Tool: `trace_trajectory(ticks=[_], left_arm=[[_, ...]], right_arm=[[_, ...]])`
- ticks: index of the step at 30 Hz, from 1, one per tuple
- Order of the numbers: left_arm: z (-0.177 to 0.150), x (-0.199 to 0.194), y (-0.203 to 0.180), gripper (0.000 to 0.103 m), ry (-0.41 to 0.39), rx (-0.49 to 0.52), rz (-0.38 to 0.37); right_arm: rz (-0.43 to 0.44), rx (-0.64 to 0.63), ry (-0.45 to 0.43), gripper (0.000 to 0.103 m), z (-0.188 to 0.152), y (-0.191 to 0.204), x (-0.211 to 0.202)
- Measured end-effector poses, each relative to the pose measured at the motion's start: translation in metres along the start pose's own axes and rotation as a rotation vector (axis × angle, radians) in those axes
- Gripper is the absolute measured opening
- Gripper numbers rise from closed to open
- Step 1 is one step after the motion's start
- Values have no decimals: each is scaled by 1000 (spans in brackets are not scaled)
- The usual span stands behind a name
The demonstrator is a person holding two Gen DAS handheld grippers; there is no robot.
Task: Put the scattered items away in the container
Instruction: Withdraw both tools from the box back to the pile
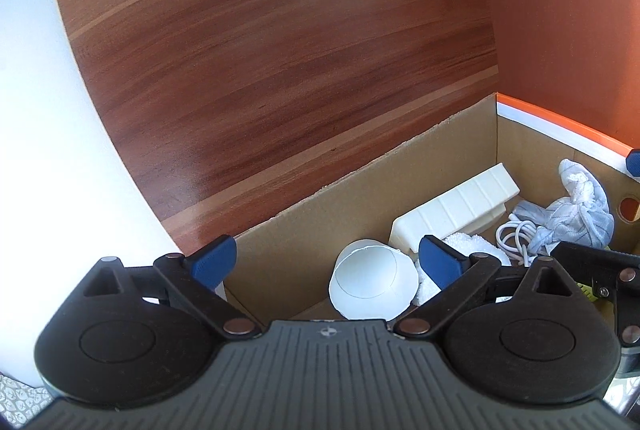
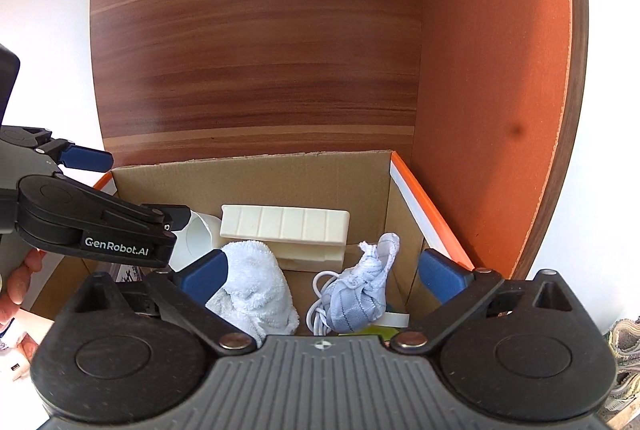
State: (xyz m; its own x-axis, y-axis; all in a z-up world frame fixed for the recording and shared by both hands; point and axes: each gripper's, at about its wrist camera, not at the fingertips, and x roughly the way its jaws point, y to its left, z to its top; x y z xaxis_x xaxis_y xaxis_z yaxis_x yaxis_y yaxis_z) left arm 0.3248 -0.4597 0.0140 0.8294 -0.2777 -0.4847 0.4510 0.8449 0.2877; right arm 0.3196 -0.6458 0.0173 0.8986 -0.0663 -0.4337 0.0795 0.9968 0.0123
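Both grippers hang over an open cardboard box (image 2: 248, 186) that sits pushed into the corner of a wooden cabinet (image 2: 256, 62), its back wall brown and streaked, its side panel orange in the light. The left gripper (image 1: 326, 264) has its blue fingers spread as wide as they go, with nothing between them; one finger sits outside the near box wall, the other over the inside. The right gripper (image 2: 324, 272) is just as wide open and holds nothing either.

Inside the box, from the right wrist view, a cream ribbed plastic block (image 2: 286, 230) lies along the back wall. In front of it and to the left is a fluffy white towel (image 2: 256, 286), bunched up just beside the right gripper's left finger. To the right of the towel lies a knotted white cloth with thin blue lines (image 2: 366, 294), resting on a coiled white cable (image 2: 318, 306). A white paper cup (image 1: 370, 284) lies on its side at the left end of the box, its open mouth facing the left wrist camera, touching the towel. A bit of yellow-green shows under the cloth, too hidden to tell what it is.

A person's fingers (image 2: 18, 280) show at the left edge, holding the left gripper's handle
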Motion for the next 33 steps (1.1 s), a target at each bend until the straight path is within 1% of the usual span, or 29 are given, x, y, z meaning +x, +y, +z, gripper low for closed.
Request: trace_trajectory(ticks=[3, 5, 7, 11, 17, 26, 33], left_arm=[[2, 0, 0, 103, -32, -30, -9], [13, 11, -8, 103, -42, -50, -17], [14, 12, -9, 103, -53, -53, -26], [4, -7, 2, 103, -68, -65, -46], [-5, -24, 9, 103, -83, -94, -74], [-17, -47, 11, 103, -88, -95, -90], [-30, -68, 19, 103, -88, -147, -93]], right_arm=[[-6, 9, 0, 103, 0, 3, -7], [0, 11, 0, 103, -2, 5, -13], [7, 12, -1, 103, -5, 8, -20], [41, 33, -11, 103, -12, 10, -33], [70, 57, -9, 103, -17, 21, -40], [117, 26, -14, 103, -24, 50, -62], [160, 11, -17, 103, -34, 73, -81]])
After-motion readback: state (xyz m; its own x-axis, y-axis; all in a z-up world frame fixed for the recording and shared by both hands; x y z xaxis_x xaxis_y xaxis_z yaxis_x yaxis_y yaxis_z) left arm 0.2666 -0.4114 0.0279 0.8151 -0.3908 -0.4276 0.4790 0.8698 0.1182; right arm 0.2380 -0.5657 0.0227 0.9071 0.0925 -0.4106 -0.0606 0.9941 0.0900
